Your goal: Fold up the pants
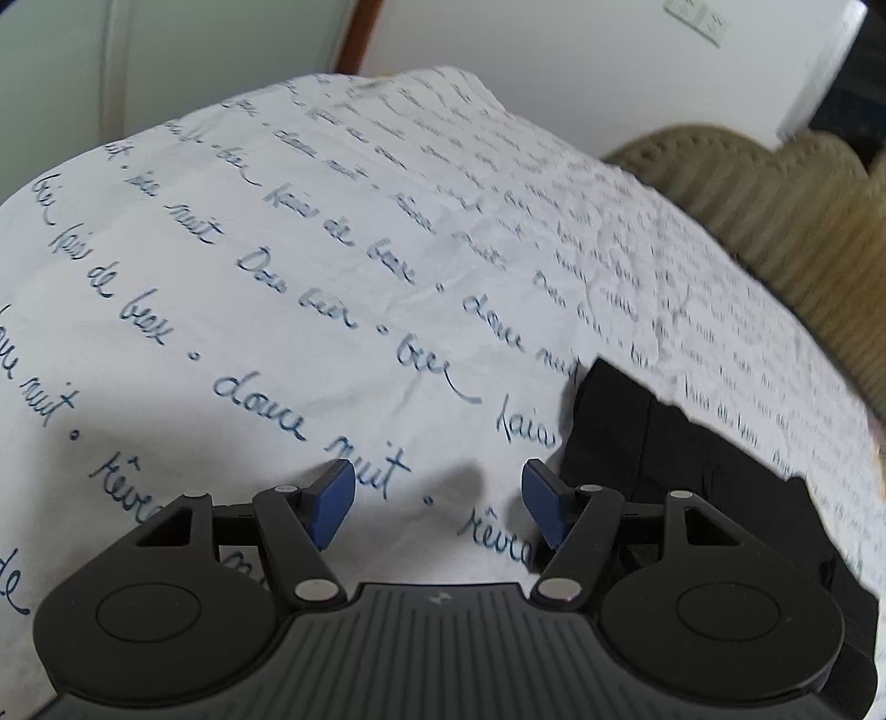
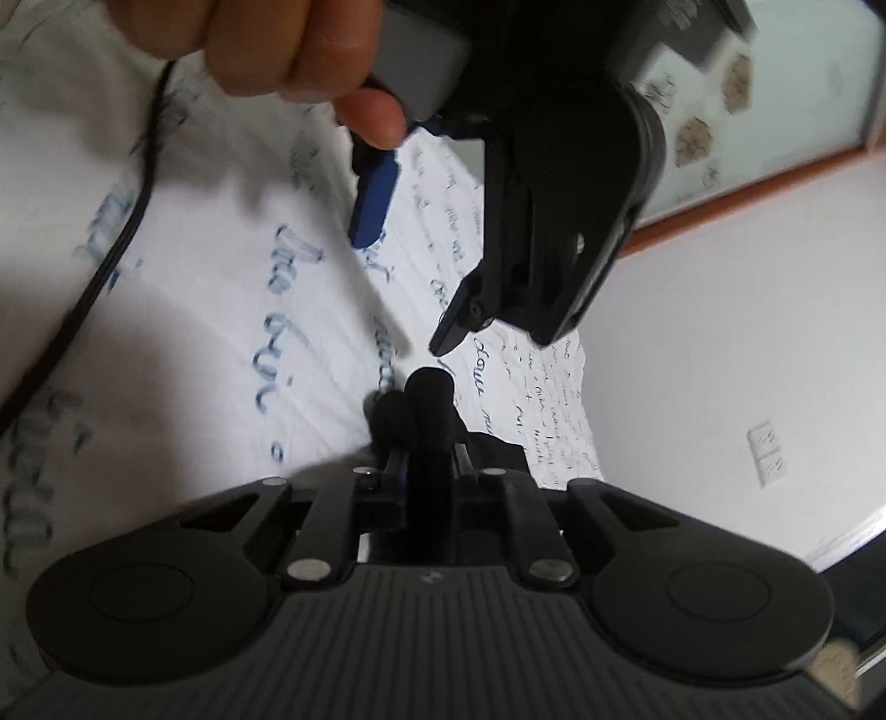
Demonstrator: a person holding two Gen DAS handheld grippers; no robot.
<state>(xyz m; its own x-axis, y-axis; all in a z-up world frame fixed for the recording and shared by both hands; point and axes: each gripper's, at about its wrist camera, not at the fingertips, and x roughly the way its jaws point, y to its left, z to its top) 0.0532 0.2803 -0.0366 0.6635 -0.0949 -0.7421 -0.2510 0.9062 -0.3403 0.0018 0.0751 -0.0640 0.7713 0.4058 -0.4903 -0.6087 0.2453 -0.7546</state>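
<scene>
My left tongs (image 1: pixel 437 504) stand open, the two blue pads (image 1: pixel 332 507) well apart with nothing between them. They hover over the white sheet (image 1: pixel 277 277) printed with blue handwriting, which I take as my landmark. Seen from the left wrist, the black pants (image 1: pixel 692 476) lie on that sheet just beside the right-hand pad, a folded edge pointing up the sheet and the rest of the cloth running under the tongs' body at the lower right edge of the view.

My right tongs (image 2: pixel 423 437) are closed on the pants (image 2: pixel 429 399): a rolled bunch of black fabric stands up between the fingers, which are drawn close together around it. More black cloth shows just beyond the fingers, against the sheet (image 2: pixel 221 304).

In the right wrist view the left tongs (image 2: pixel 410 288) hang above the sheet, above and beyond the gripped bunch, one blue pad (image 2: pixel 374 205) clear, the other finger dark and edge-on. My left hand (image 2: pixel 288 50) grips their handle at the top of that view. A black cable (image 2: pixel 122 238) runs down across the sheet at the left.

Beyond the sheet's far edge lies a tan ribbed cushion (image 1: pixel 775 194). Behind it is a white wall (image 1: pixel 554 55) carrying a socket plate (image 1: pixel 698 19).
</scene>
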